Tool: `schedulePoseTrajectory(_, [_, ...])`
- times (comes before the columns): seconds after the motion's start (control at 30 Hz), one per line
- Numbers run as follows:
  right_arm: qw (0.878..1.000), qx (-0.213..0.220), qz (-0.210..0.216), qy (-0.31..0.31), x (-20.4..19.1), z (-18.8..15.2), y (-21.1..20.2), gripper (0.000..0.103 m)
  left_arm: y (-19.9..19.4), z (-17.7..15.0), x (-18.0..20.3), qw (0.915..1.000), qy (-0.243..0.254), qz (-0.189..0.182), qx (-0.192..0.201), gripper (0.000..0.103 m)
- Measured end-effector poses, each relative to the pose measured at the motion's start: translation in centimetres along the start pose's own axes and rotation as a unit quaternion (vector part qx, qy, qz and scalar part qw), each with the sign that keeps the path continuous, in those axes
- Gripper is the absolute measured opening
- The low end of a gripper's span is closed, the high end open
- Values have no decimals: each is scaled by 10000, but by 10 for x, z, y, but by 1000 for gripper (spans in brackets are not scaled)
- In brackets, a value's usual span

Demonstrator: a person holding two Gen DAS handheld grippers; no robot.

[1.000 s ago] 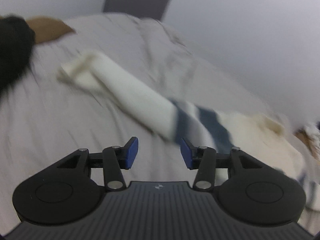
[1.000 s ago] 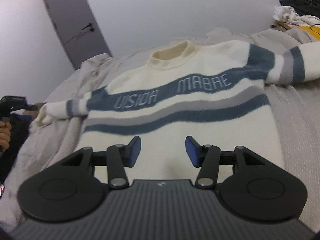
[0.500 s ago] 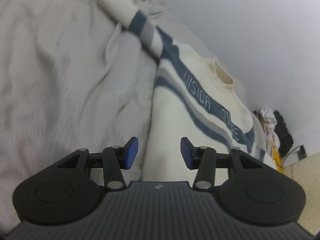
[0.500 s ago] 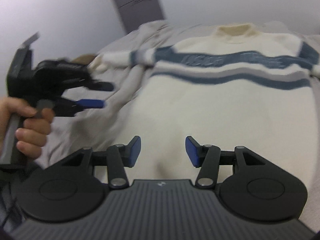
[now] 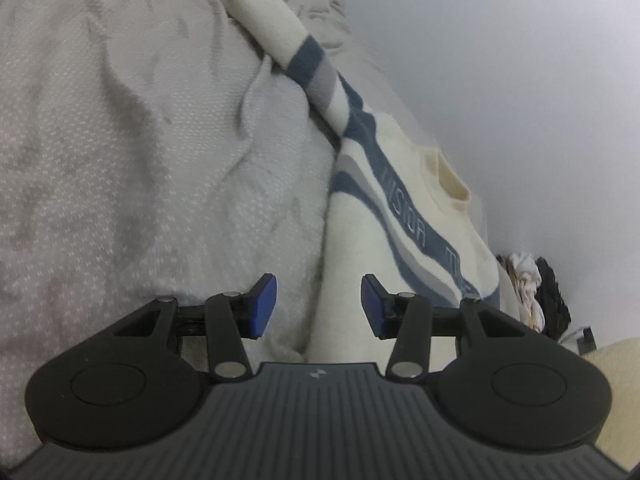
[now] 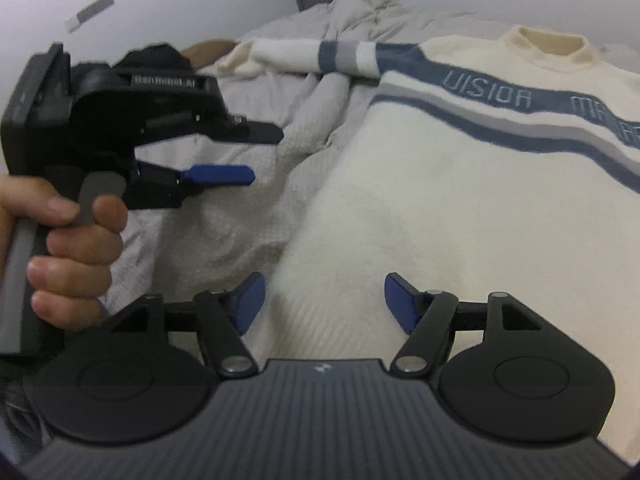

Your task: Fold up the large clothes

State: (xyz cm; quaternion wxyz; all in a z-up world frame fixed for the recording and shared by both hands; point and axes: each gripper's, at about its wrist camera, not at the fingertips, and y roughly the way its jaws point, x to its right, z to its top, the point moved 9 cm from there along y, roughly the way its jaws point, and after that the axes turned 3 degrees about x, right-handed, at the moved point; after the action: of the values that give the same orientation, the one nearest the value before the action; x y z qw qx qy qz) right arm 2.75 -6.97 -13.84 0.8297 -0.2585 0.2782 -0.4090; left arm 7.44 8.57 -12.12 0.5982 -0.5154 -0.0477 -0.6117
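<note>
Sweater (image 6: 460, 200) lies face up and flat on the grey bedspread (image 5: 140, 160), collar at the far end, hem nearest both tools, so its long axis runs away from the fingers. One sleeve (image 6: 320, 54) is stretched out sideways across the bed toward the left.

Left gripper (image 5: 318, 306): jaws apart, nothing between the pads. It straddles the sweater's left side edge near the hem, one pad over bedspread and one over knit. Contact with the cloth is hard to call from this angle; looks like hovering just above.

Right gripper (image 6: 324, 304): jaws have just been opening, now wide, nothing between them. It's over the ribbed hem, left pad about at the side edge (so both tools crowd the same bottom corner, left one just beside it in the right wrist view, a hand (image 6: 68, 248) on its handle).

Judgement: left is nearer the side seam and the outstretched sleeve. Right needs to slide along the hem to the other corner before any lengthwise fold.
</note>
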Motion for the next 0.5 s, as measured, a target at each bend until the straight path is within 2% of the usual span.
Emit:
schedulePoseTrajectory(0.23, [9988, -336, -49, -347, -12, -12, 31, 70, 17, 11, -10, 9999, -97, 40, 62, 53])
schedulePoseTrajectory(0.3, [9979, -405, -171, -468, -9, -17, 34, 61, 20, 12, -10, 9999, -85, 32, 61, 53])
schedulePoseTrajectory(0.37, [9975, -390, -333, -480, -4, -17, 32, 36, 22, 12, -9, 10000, -31, 25, 57, 53])
schedulePoseTrajectory(0.4, [9976, -360, -382, -459, -2, -16, 30, 31, 22, 12, -8, 10000, 1, 22, 63, 53])
schedulePoseTrajectory(0.43, [9980, -320, -368, -403, -1, -14, 26, 22, 21, 12, -7, 10000, 26, 10, 70, 53])
schedulePoseTrajectory(0.5, [9987, -230, -361, -267, 2, -9, 20, 17, 21, 11, -5, 10000, 25, -50, 68, 53])
